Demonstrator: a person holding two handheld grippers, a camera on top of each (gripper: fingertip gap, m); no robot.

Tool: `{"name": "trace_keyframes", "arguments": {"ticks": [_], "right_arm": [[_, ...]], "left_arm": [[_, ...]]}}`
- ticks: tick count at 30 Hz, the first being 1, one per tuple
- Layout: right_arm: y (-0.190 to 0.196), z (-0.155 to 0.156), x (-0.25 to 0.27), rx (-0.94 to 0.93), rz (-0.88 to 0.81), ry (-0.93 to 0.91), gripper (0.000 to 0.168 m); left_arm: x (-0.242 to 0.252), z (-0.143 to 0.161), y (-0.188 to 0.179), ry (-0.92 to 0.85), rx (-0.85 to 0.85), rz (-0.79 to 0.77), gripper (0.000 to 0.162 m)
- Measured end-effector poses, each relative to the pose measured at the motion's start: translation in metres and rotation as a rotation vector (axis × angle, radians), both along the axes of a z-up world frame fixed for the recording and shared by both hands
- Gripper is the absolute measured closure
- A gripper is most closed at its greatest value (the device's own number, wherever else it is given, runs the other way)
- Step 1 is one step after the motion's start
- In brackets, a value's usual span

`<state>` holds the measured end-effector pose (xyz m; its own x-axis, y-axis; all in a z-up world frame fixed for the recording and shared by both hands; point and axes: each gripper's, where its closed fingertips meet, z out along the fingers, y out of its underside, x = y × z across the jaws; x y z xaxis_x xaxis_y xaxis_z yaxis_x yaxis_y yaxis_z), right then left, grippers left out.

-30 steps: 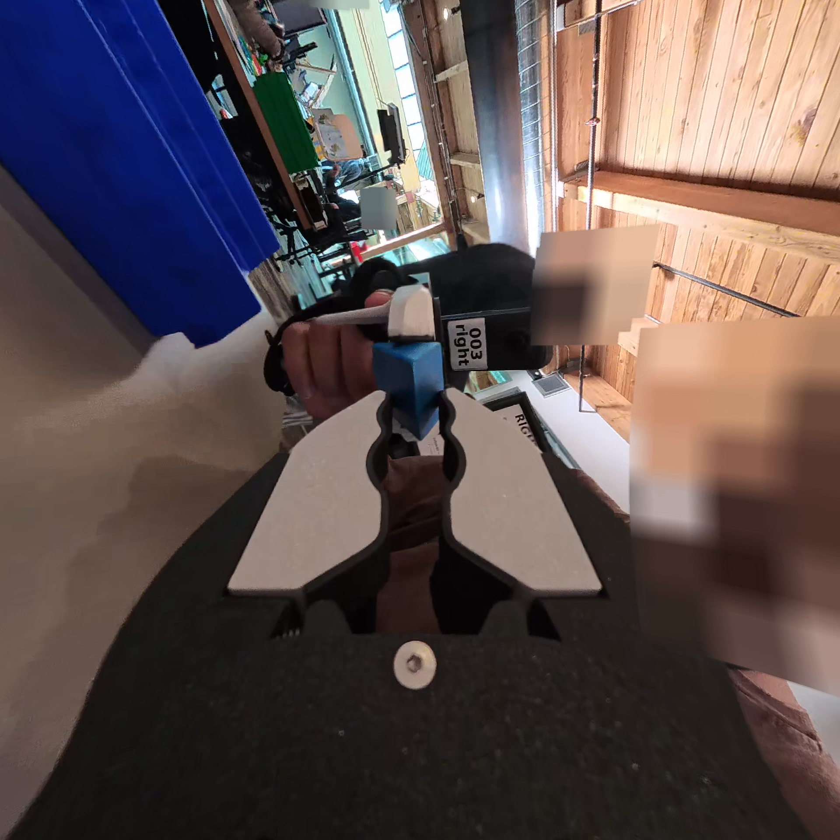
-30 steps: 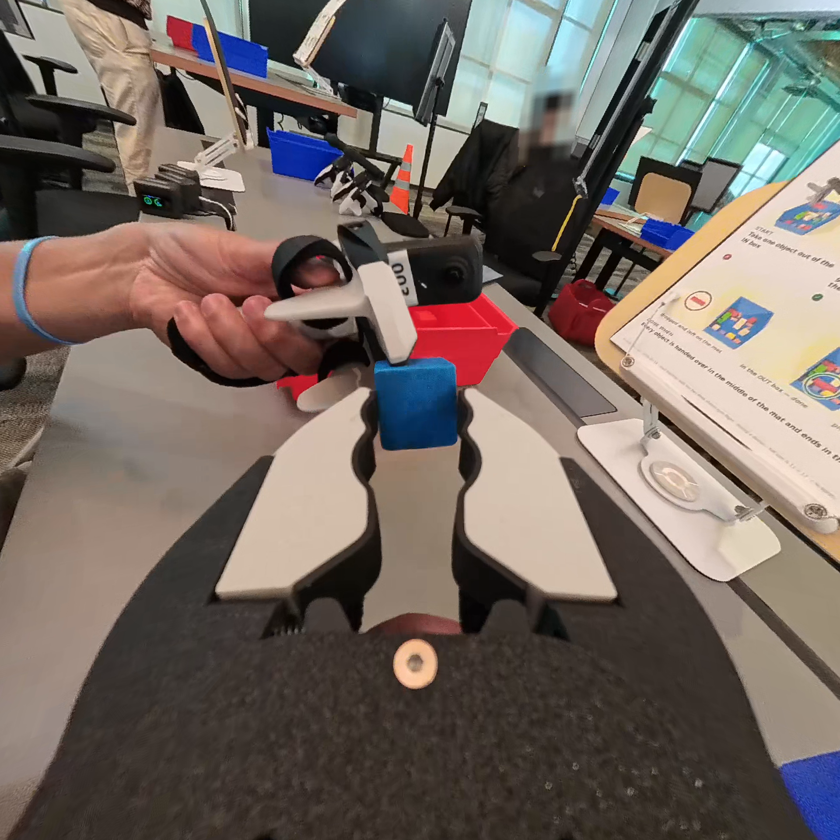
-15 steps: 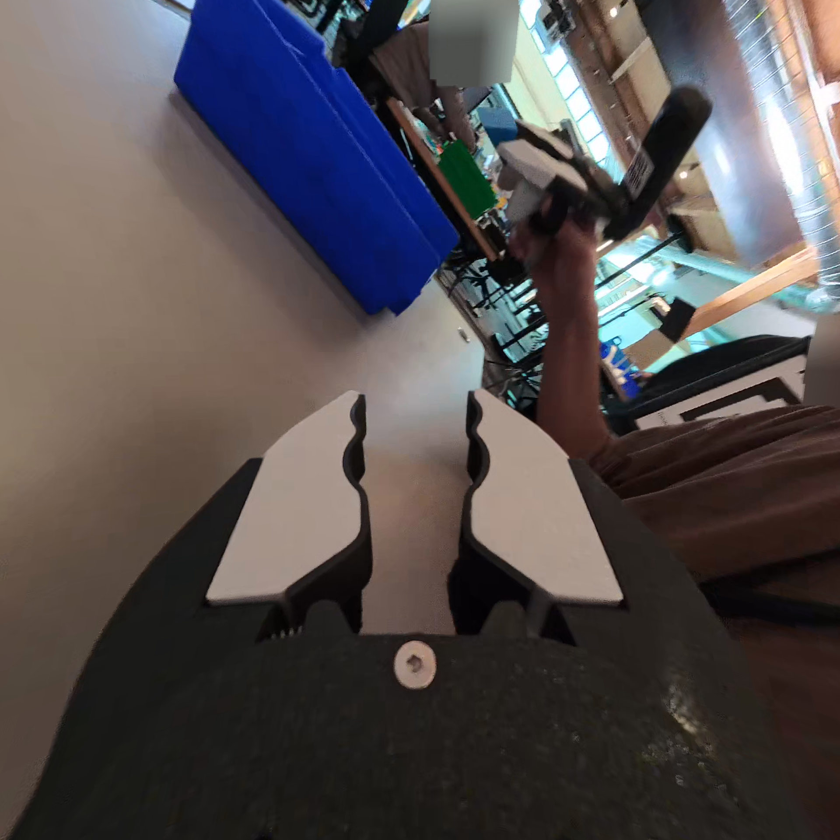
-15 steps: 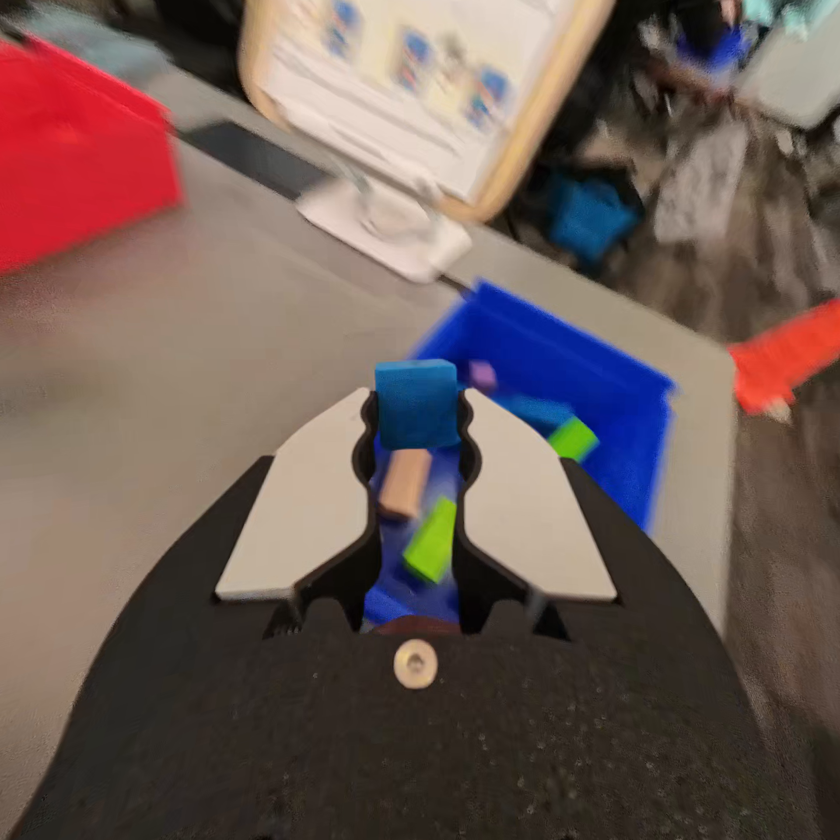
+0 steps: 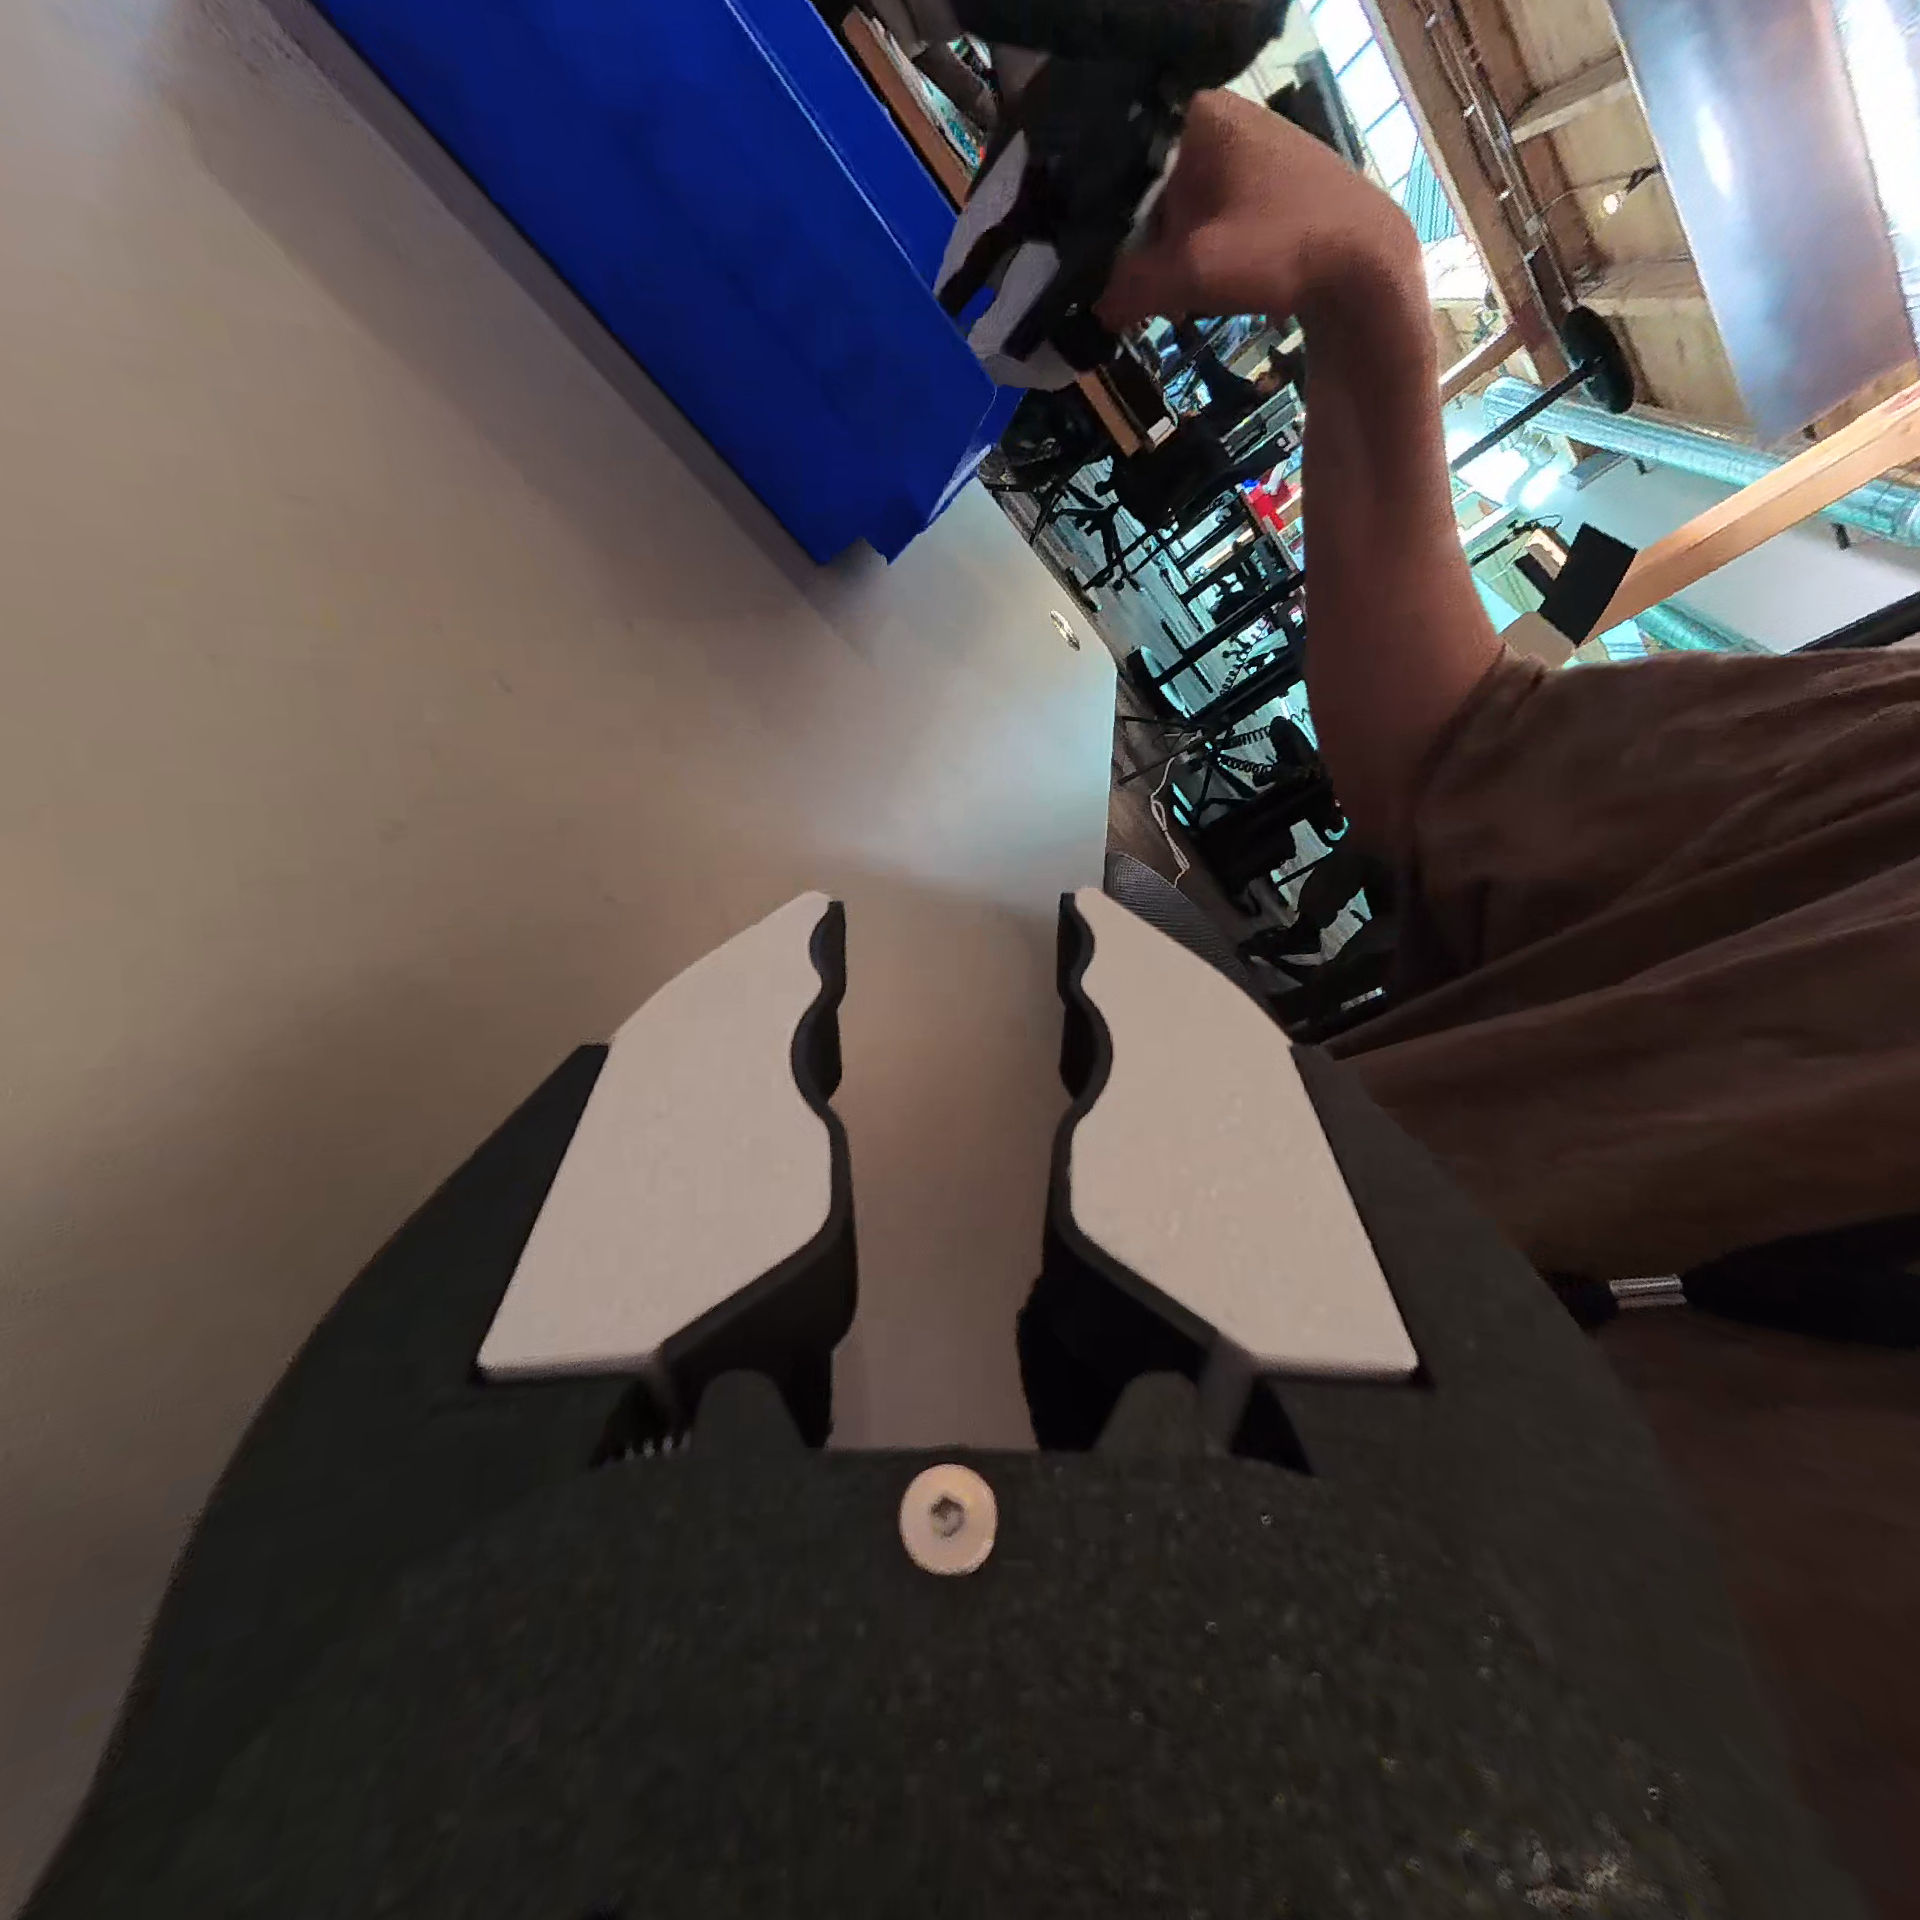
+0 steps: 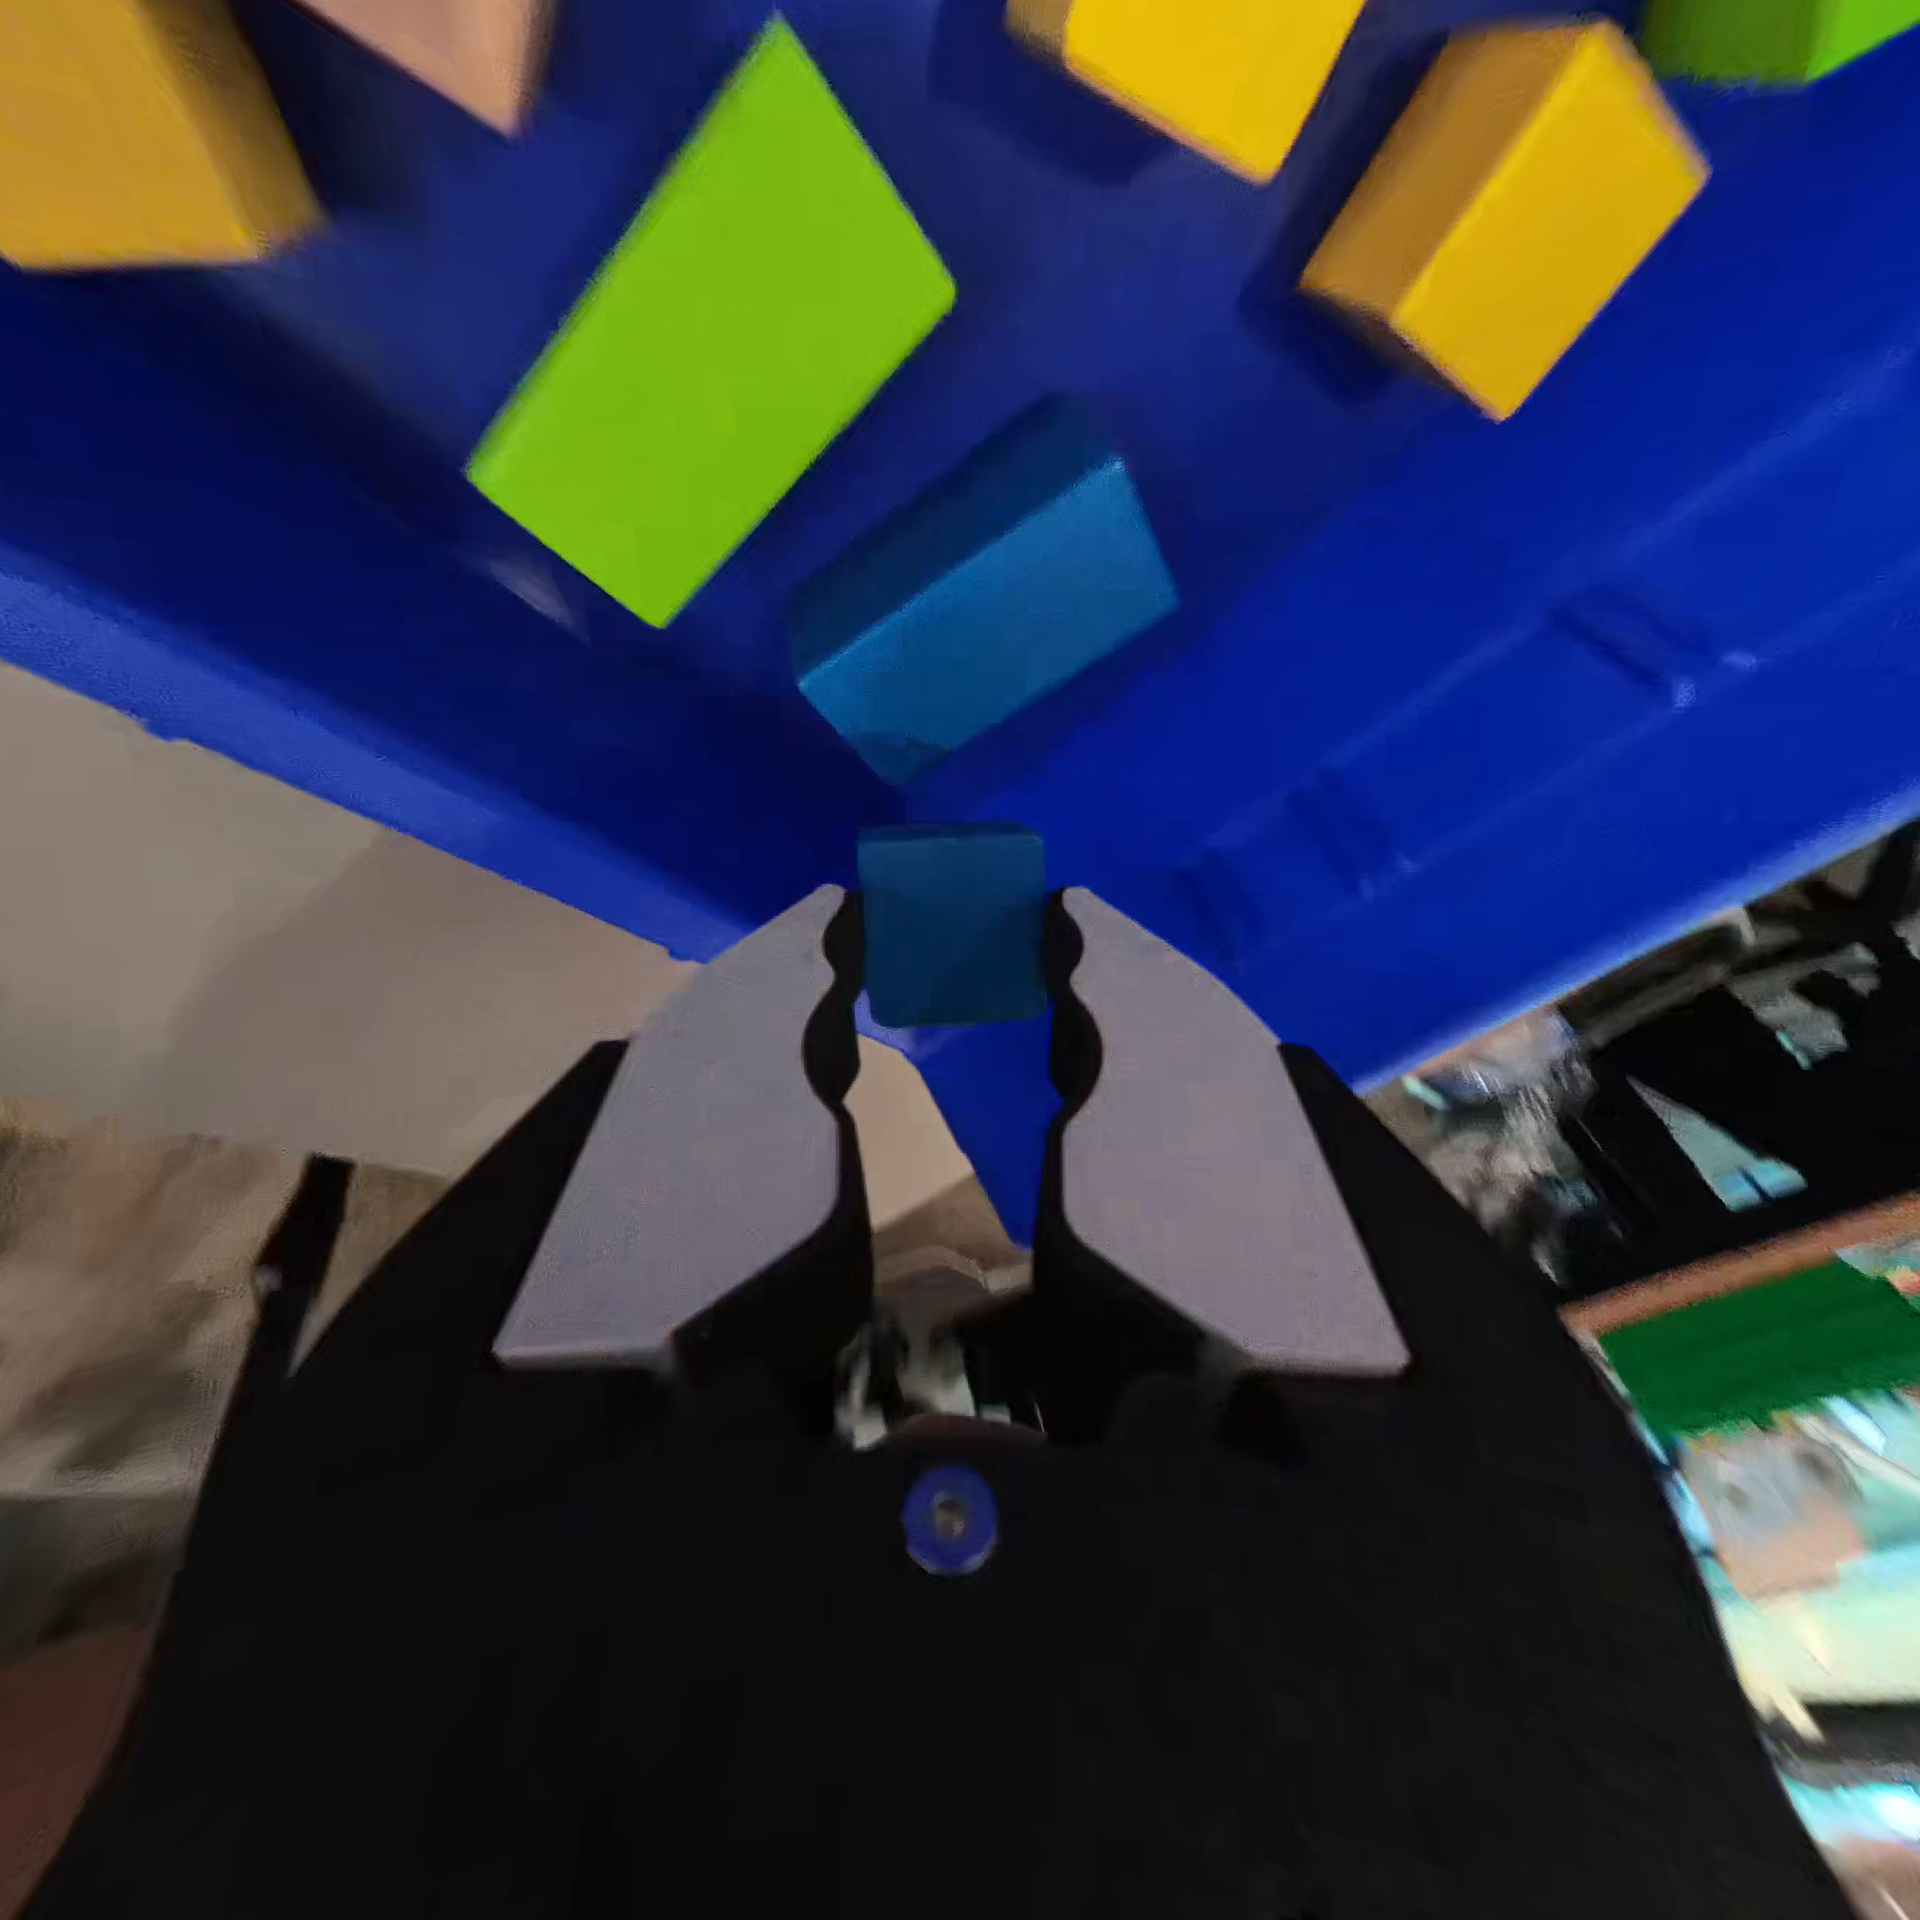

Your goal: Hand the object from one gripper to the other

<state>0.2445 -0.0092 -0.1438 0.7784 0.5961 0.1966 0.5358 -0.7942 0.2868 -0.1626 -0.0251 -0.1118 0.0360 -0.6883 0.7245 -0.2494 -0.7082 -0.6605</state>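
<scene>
Blue cube (image 6: 951, 925) sat pinched at the tips of the right tongs (image 6: 951, 935), poised over the blue bin (image 6: 1455, 644). Left tongs (image 5: 948, 987) spread and empty, well apart from the bin, over bare grey surface (image 5: 364, 727).

Step in hand, by my reading: handover done, cube now with the right side; what remained looked like the drop into the bin. From the left wrist view, right tongs (image 5: 1013, 301) sat at the bin's (image 5: 675, 208) upper edge, held in a hand (image 5: 1247, 218); cube not visible from there.

Next move would call for:
- clearing the near wall fully, since the cube hung about over the rim
- spreading the tongs only once over open floor

Around, in the bin:
- blue block (image 6: 987, 613) just beyond the cube, directly ahead
- green block (image 6: 717, 332) to its left
- yellow blocks (image 6: 1496, 218) further in, others at the frame edges
- view blurred, so exact gaps could not be told

In the way: blue block lay nearest the likely drop spot; cube could land on it and tumble. Nothing seen between the tongs and the bin floor otherwise.
</scene>
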Motion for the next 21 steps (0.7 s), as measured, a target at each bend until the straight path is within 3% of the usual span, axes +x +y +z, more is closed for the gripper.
{"name": "trace_keyframes", "arguments": {"ticks": [6, 21], "right_arm": [[0.002, -0.025, 0.009, -0.158, 0.101, -0.099, 0.135], [0.014, -0.049, 0.001, -0.117, 0.140, 0.053, 0.135]], "left_arm": [[-0.003, 0.007, -0.002, -0.052, -0.048, -0.005, 0.124], [-0.002, 0.007, -0.002, -0.064, -0.077, -0.012, 0.123]]}}
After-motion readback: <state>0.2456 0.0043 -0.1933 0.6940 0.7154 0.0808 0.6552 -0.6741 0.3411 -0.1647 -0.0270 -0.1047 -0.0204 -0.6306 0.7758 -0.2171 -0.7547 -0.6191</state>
